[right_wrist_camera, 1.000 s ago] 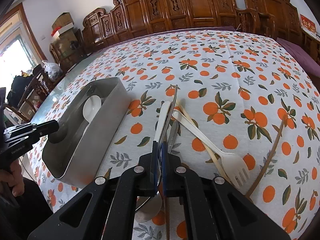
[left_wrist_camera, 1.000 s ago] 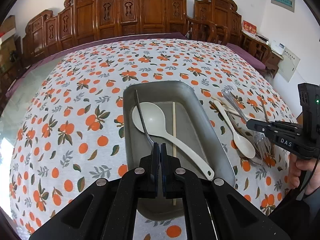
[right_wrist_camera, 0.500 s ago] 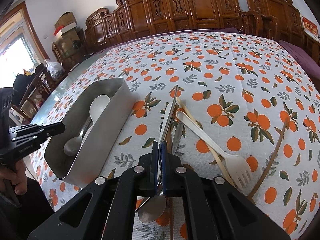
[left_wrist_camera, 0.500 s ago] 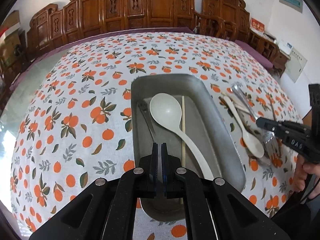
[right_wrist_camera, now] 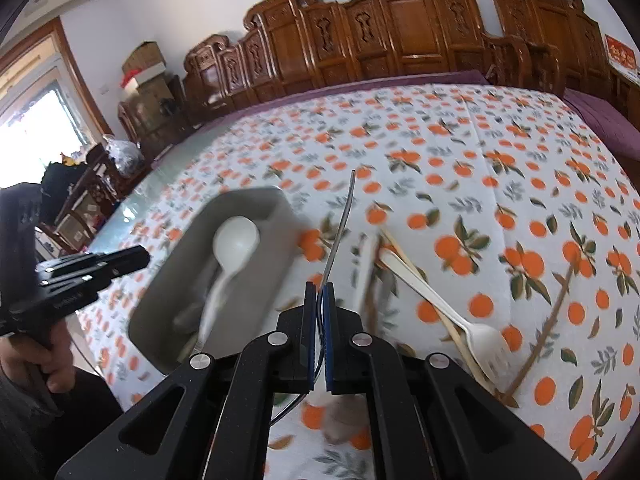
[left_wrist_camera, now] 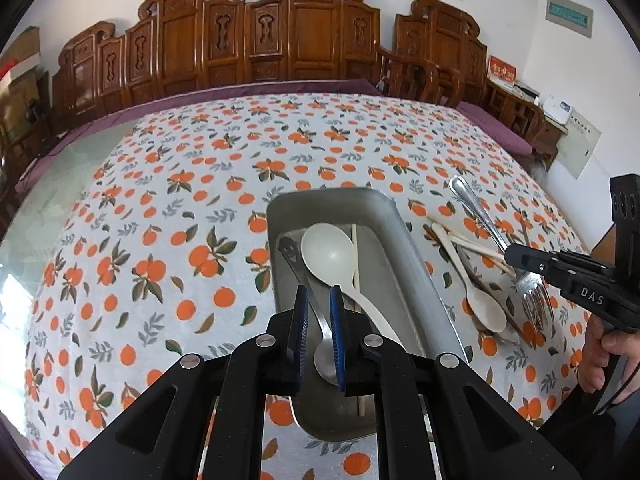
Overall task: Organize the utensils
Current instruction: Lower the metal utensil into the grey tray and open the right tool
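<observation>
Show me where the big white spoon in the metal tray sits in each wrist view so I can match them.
Left wrist: white spoon at centre, bowl just beyond the left gripper.
Right wrist: white spoon left of centre, blurred.
Shared landmark: the metal tray holding it.

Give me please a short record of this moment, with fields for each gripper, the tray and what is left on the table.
left gripper: open over the tray, jaws have just been opening; metal spoon lies between them, released
right gripper: shut on metal fork, lifted off the cloth
tray: holds white ladle, metal spoon, one chopstick
table: white spoon, white fork, chopsticks, brown stick
</observation>
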The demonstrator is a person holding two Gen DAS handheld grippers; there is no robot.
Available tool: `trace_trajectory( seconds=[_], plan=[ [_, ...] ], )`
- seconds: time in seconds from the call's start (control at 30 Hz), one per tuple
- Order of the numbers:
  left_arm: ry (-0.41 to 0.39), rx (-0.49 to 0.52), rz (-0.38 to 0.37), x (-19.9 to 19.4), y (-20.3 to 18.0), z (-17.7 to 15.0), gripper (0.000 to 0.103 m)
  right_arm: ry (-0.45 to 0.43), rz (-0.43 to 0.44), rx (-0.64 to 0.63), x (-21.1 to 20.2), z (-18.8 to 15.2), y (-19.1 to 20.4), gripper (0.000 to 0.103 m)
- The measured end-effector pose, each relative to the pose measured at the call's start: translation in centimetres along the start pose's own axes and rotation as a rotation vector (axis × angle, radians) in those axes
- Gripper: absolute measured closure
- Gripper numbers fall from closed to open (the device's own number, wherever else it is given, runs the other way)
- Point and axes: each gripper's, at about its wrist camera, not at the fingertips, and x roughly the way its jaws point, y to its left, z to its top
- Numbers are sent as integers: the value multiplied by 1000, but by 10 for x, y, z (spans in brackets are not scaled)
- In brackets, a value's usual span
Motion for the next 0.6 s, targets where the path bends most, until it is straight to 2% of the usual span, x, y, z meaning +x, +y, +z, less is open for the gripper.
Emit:
trace_trajectory(
  seconds=[0.3,0.6],
  plan=[
    [-37,-34,-11,-14,21,6,93,-3,71,-41,17,13,51,99],
    [-61,-68,5,-25,42,8,93,56,121,-59,63,10,97,99]
  ],
)
